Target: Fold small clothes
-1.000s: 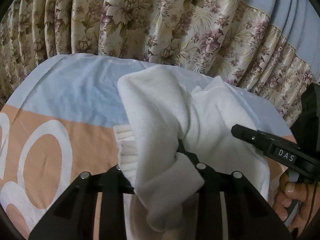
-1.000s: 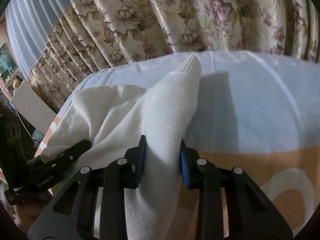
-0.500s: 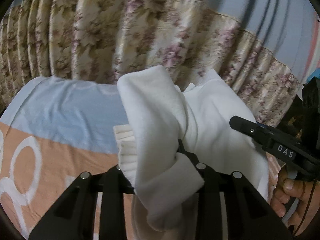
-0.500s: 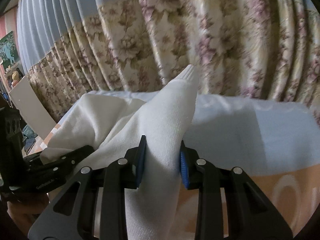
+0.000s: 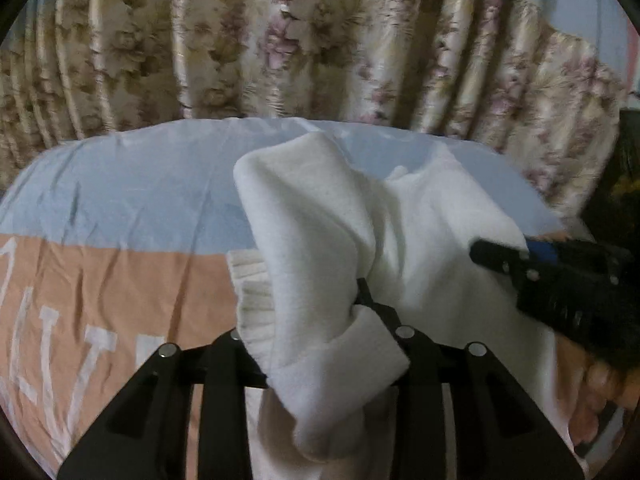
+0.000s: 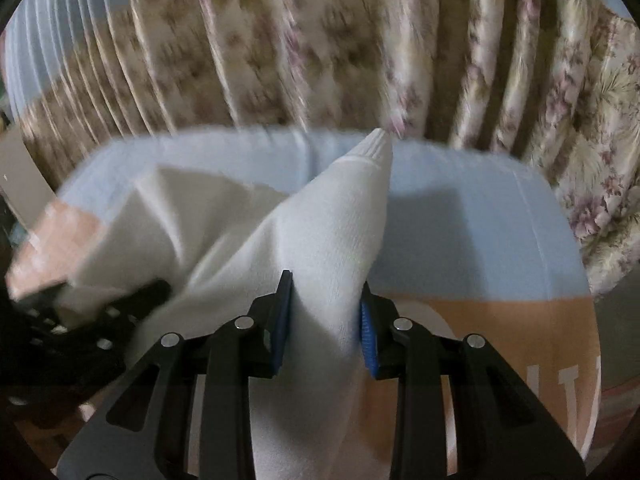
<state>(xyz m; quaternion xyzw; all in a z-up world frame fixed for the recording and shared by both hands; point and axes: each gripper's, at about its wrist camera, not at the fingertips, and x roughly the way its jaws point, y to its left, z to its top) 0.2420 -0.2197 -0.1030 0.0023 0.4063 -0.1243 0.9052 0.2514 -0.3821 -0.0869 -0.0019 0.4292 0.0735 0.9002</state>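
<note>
A white fleece garment (image 5: pixel 320 240) is lifted between the two grippers above a bed sheet (image 5: pixel 120 200) banded in pale blue and peach, with floral curtains (image 5: pixel 280 40) behind. The left gripper (image 5: pixel 320 316) has a thick bunched fold of the garment between its fingers, a ribbed cuff (image 5: pixel 252 288) hanging just to the left; its jaws are opening slightly, the fabric between them. The right gripper (image 6: pixel 326 316) is clamped on a sleeve (the blue pads press both sides), whose ribbed end (image 6: pixel 378 146) points up toward the curtains. The picture is motion-blurred.
</note>
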